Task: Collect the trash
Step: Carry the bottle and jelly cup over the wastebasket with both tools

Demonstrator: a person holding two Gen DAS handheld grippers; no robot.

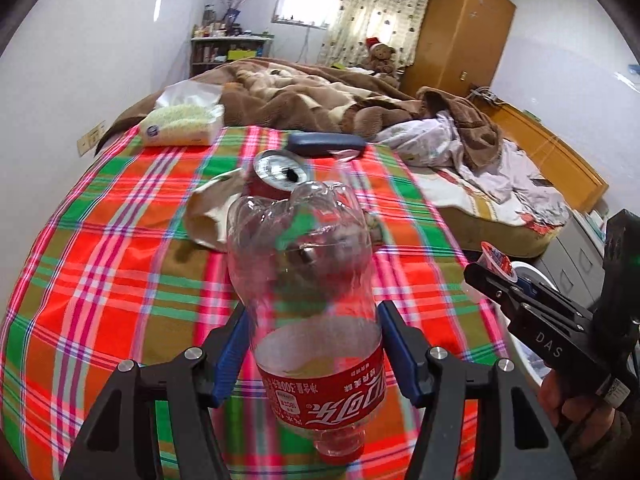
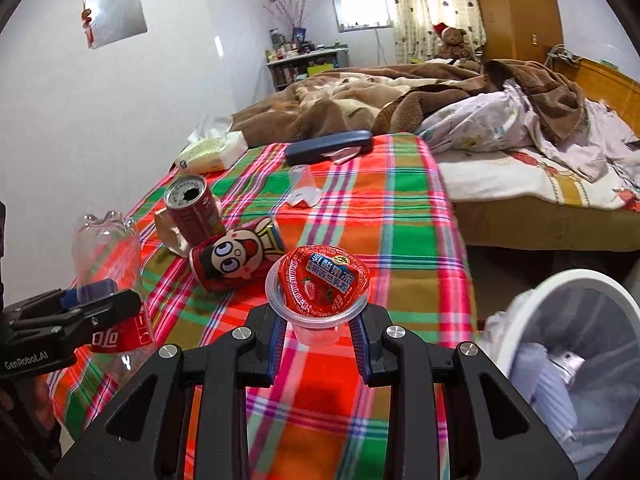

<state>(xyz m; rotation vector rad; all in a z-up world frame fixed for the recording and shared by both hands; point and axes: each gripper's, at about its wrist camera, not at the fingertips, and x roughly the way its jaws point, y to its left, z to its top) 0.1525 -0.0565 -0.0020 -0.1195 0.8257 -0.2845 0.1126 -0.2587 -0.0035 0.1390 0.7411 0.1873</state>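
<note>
My left gripper (image 1: 316, 356) is shut on an empty clear cola bottle (image 1: 304, 276) with a red label, held upside down above the plaid cloth (image 1: 120, 280); the same bottle (image 2: 108, 256) and left gripper (image 2: 100, 300) show at the left of the right wrist view. My right gripper (image 2: 318, 330) is shut on a small jelly cup (image 2: 318, 280) with a red foil lid, lifted over the cloth (image 2: 384, 240); that cup (image 1: 498, 262) also peeks out at the right of the left wrist view. On the cloth remain an upright red can (image 2: 192, 210), a lying cartoon-face can (image 2: 236, 260) and a clear plastic cup (image 2: 304, 188).
A white trash bin (image 2: 568, 344) lined with a bag stands at the lower right, beside the table. A tissue pack (image 2: 212, 152) and a dark blue case (image 2: 328, 146) lie at the cloth's far end. Behind is a bed with rumpled blankets (image 2: 380, 96).
</note>
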